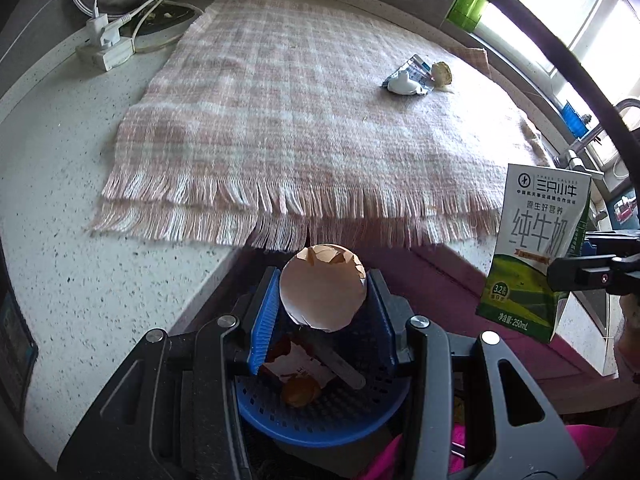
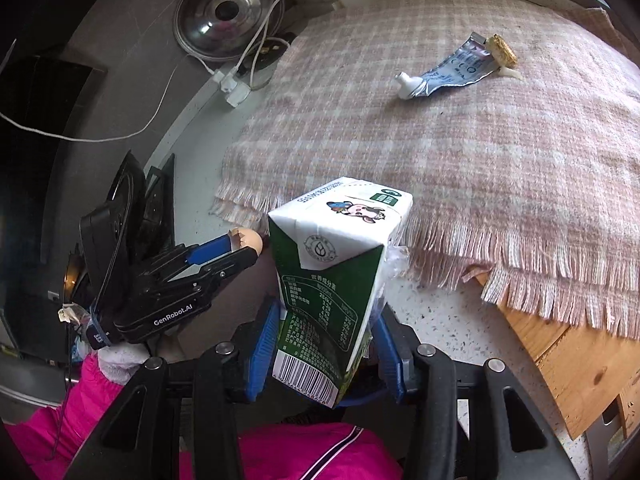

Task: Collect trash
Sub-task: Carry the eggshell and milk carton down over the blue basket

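My left gripper [image 1: 323,300] is shut on a brown eggshell half [image 1: 323,286] and holds it over a blue perforated basket [image 1: 320,412] that holds a wrapper, a stick and another shell piece. My right gripper [image 2: 326,336] is shut on a green and white milk carton [image 2: 340,276], held off the counter's front edge; the carton also shows in the left wrist view [image 1: 536,252]. A squeezed toothpaste tube [image 2: 448,70] and a crumbly food scrap [image 2: 502,50] lie on the pink plaid cloth [image 2: 460,152]. The left gripper with the eggshell [image 2: 246,238] shows left of the carton.
The speckled counter [image 1: 80,200] carries a power strip with white cables [image 1: 106,46] and a steel pot lid [image 2: 228,12] at the back left. A wooden cabinet edge [image 2: 560,352] lies lower right. A window sill with a green container [image 1: 466,6] runs along the right.
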A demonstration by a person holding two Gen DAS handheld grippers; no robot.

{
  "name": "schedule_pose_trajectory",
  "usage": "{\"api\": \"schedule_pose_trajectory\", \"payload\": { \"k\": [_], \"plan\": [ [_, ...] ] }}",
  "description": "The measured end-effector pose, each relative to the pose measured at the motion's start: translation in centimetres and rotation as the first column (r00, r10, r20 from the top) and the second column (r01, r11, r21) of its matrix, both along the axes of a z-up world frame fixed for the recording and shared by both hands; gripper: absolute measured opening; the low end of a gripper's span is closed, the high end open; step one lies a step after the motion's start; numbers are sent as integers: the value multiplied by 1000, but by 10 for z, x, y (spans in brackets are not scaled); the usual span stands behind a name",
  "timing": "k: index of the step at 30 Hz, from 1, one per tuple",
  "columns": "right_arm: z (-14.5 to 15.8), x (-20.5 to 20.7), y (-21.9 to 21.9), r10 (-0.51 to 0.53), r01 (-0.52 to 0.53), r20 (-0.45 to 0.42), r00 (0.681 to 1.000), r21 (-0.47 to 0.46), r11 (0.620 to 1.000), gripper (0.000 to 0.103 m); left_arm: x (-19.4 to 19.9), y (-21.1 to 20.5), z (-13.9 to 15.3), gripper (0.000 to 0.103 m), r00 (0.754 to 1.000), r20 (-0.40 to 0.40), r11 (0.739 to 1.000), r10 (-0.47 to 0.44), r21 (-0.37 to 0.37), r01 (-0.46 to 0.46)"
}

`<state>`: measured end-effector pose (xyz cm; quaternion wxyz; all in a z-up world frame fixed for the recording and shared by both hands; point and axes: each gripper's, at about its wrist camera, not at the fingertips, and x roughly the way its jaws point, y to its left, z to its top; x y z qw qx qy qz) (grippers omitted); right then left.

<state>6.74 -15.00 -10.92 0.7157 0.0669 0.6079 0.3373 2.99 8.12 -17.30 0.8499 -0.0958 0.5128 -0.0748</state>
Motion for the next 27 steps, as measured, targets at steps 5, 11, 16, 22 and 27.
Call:
{"api": "schedule_pose_trajectory", "payload": {
  "k": [5,11,16,22,27],
  "plan": [
    [-17,-23,12,65,-65,-1,998,-43,997,48,-17,-7,-15,44,1000,-28,1000,-11,13,11],
    [-38,-45,25,137,-137,-2,991,-96,986,48,-31,-16,-39,44,997,-74,999,-12,28,14],
    [-61,-53,32,175,-175,-15,984,-138,975,48,-38,-23,-61,44,994,-108,999,-13,49,18],
    [-88,-58,34,188,-192,-38,981,-183,964,48,-44,-26,-85,44,988,-153,997,-13,69,24],
    [-104,-61,39,207,-215,-59,977,-204,955,48,-46,-23,-98,44,984,-176,997,1,77,12]
  ]
}}
